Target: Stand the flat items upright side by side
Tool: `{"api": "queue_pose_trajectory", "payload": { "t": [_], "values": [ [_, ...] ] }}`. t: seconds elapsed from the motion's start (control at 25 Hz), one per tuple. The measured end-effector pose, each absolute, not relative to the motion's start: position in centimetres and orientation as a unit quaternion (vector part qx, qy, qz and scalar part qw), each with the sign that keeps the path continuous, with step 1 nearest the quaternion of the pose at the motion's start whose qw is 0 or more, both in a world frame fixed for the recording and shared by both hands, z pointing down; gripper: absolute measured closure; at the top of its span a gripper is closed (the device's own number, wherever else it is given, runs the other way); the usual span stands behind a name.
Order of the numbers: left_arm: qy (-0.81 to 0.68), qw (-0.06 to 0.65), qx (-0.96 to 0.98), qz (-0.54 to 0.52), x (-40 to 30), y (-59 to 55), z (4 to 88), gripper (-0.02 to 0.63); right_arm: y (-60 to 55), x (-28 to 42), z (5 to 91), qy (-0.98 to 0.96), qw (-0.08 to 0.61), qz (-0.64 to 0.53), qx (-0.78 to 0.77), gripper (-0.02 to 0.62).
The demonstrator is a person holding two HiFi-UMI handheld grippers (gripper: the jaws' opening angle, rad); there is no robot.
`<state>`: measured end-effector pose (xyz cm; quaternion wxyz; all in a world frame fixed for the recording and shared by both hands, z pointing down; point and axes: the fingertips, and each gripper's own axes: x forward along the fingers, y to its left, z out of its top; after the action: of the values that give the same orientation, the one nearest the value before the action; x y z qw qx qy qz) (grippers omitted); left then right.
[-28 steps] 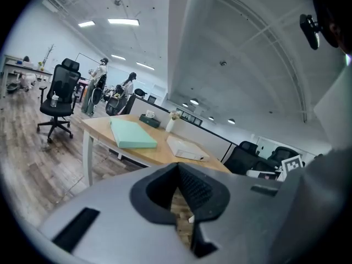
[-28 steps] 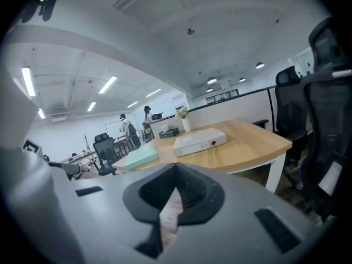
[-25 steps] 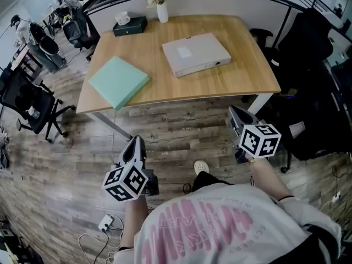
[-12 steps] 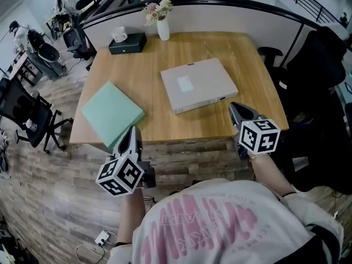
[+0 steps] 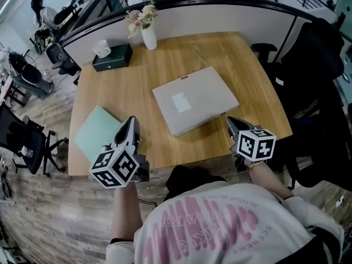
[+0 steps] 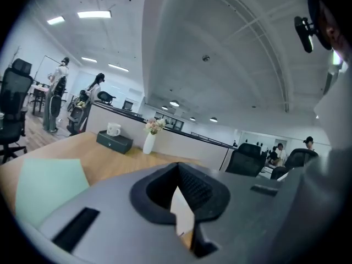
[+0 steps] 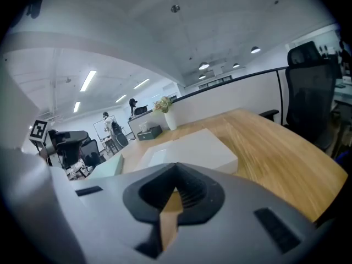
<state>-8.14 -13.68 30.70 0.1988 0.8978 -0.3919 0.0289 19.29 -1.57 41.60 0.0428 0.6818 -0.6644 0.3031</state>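
Two flat items lie on the wooden table. A grey flat box with a white label rests in the middle; it shows too in the right gripper view. A mint-green flat item lies at the near left corner, partly hidden by my left gripper, and appears in the left gripper view. My left gripper is shut and empty just over the green item's right edge. My right gripper is shut and empty over the table's near right edge, close to the grey box's near right corner.
At the table's far side stand a white vase of flowers and a dark tissue box with a white mug on it. Black office chairs stand to the right, others to the left. A low partition wall runs behind.
Both grippers have moved forward from over the floor to the table's near edge. The left now overlaps the green item; the right sits near the grey box.
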Motion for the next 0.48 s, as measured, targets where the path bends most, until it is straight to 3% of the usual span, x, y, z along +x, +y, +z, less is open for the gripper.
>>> {"api": "queue_pose_trajectory", "payload": {
  "t": [0.48],
  "values": [
    [-0.223,0.169,0.953,0.113,0.3,-28.6,35.6,0.604,-7.1,20.7,44.8,-0.550,-0.036,0.375,0.745,0.595]
  ]
}}
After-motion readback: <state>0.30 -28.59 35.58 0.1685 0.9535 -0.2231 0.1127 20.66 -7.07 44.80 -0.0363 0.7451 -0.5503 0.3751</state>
